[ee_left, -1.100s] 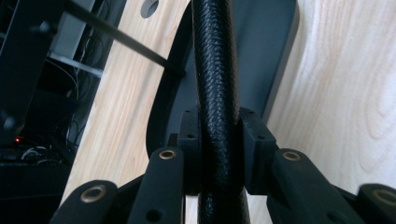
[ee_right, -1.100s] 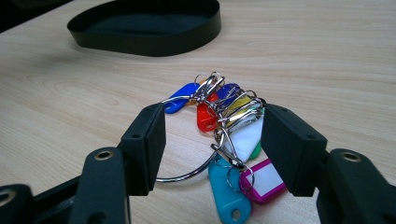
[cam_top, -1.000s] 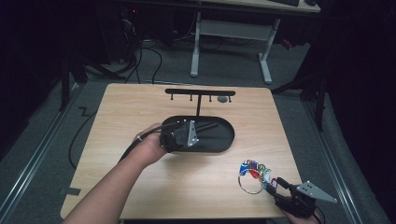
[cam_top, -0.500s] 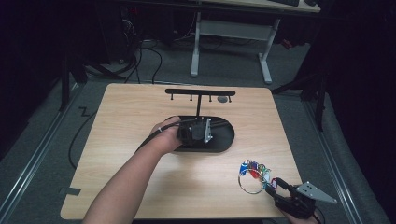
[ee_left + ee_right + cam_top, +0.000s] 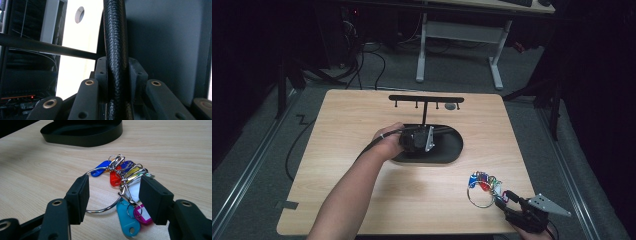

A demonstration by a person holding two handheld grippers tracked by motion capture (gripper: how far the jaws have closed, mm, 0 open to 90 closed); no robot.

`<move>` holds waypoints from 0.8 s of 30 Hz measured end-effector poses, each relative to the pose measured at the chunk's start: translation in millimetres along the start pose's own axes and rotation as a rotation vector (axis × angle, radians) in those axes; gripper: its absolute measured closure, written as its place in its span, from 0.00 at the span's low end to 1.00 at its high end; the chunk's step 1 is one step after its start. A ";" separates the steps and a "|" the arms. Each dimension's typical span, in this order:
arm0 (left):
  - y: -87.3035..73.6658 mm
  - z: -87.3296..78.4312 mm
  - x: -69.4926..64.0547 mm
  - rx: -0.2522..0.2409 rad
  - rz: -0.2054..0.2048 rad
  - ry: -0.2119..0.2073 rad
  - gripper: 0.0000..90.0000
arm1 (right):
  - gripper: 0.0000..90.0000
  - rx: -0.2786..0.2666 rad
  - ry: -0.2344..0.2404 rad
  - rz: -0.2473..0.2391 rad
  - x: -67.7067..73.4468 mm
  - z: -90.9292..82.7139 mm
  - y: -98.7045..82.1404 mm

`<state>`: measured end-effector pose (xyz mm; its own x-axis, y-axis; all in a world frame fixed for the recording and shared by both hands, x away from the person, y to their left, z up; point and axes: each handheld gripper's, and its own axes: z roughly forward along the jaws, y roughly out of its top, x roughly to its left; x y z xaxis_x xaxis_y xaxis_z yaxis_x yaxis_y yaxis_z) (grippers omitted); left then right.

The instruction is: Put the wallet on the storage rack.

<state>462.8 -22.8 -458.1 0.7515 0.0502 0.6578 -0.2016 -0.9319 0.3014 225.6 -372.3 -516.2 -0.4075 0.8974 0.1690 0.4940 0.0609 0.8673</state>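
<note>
**Left tool steadies the stand, right tool lines up on the key ring**

My left tool is clamped on the upright post of the black hook stand. In the left gripper view the textured post runs straight up between my jaws, which press on it from both sides. I judge this hold is there to keep the stand from tipping or sliding on its oval base while something gets hung on the crossbar.

My right tool sits low at the near right corner of the wooden surface, jaws wide apart and gripping nothing. They straddle the large metal key ring, which lies flat on the surface with its cluster of coloured tags bunched on the far side. One jaw pad sits inside the loop's outline and the other beyond the tags, so I read this as lining up to pinch the ring.

Hard to tell: whether either pad already touches the wire. The lower tags are partly hidden behind my right jaw. From above, my left hand covers the post's foot. The hooks under the crossbar are tiny, and a small round thing near the bar's right end I cannot identify.
</note>
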 end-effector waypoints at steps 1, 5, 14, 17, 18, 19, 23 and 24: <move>-1.0 2.3 -0.9 0.002 0.004 -0.004 0.82 | 0.47 0.001 0.000 0.001 -0.2 0.0 -0.2; -4.6 6.6 -3.1 0.000 0.027 0.003 0.81 | 0.47 0.001 0.003 0.005 -0.5 -0.1 -0.5; -14.9 12.9 -6.5 0.079 0.042 0.001 0.80 | 0.48 0.006 0.008 0.000 1.4 1.3 0.1; -14.0 12.5 -7.1 0.100 0.019 -0.015 0.78 | 0.48 0.008 0.007 -0.002 1.6 1.4 0.2; -13.8 11.8 -8.2 0.099 0.007 -0.032 0.77 | 0.48 0.007 0.007 -0.002 1.6 1.2 0.2; -13.9 11.3 -8.6 0.098 -0.002 -0.038 0.74 | 0.48 0.005 0.007 -0.001 1.7 0.7 0.3; -15.9 7.3 -10.4 0.074 -0.073 -0.067 0.69 | 0.48 0.007 0.008 0.002 1.9 0.2 0.0; -16.3 5.8 -11.2 0.073 -0.083 -0.072 0.68 | 0.48 0.008 0.009 0.002 1.9 0.3 0.1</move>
<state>461.3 -10.2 -474.4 0.8075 0.1050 0.5805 -0.0925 -0.9493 0.3003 225.2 -370.5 -516.0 -0.4130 0.8937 0.1753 0.5010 0.0622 0.8632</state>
